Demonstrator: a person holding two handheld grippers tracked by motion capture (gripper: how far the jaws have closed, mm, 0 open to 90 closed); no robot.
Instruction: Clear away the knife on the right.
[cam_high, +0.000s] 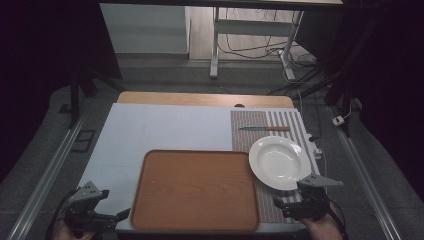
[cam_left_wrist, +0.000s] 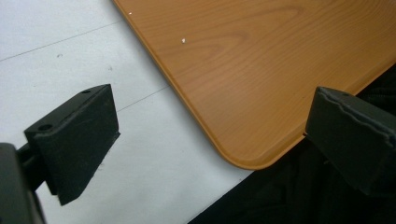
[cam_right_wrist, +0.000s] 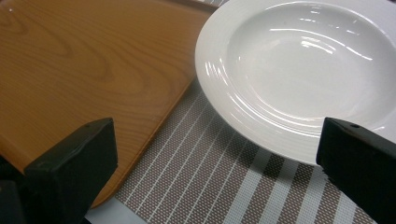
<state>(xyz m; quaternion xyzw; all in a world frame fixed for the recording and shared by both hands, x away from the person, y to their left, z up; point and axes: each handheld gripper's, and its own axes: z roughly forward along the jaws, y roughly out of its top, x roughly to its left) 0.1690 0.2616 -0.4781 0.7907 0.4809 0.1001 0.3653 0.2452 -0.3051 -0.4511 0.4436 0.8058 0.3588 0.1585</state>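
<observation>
Seemingly the work in hand concerns the white soup plate (cam_high: 280, 162) and the wooden tray (cam_high: 195, 189). In the high view the right gripper (cam_high: 292, 205) sits at the near table edge with the plate just ahead of it on the striped placemat (cam_high: 265, 125); the left gripper (cam_high: 107, 212) waits at the near left, the tray's corner just to its inner side. A wood-handled knife (cam_high: 265, 128) lies well beyond the plate, its long axis across the table, blade toward the left gripper's side. In the left gripper view the jaws stand wide apart, holding nothing, with the tray's rounded corner (cam_left_wrist: 247, 158) between and ahead of them; the tray looks stiff, light and flat, its low lip the likely place to pinch. In the right gripper view the jaws are likewise spread and empty, the plate (cam_right_wrist: 303, 70) ahead and toward the right jaw, its rim nearly touching the tray edge (cam_right_wrist: 154, 121). The plate looks glazed, so probably slippery, fairly heavy and breakable; the broad near rim is the sensible hold. Being round, it has no long axis, and it sits upright, bowl facing up.
</observation>
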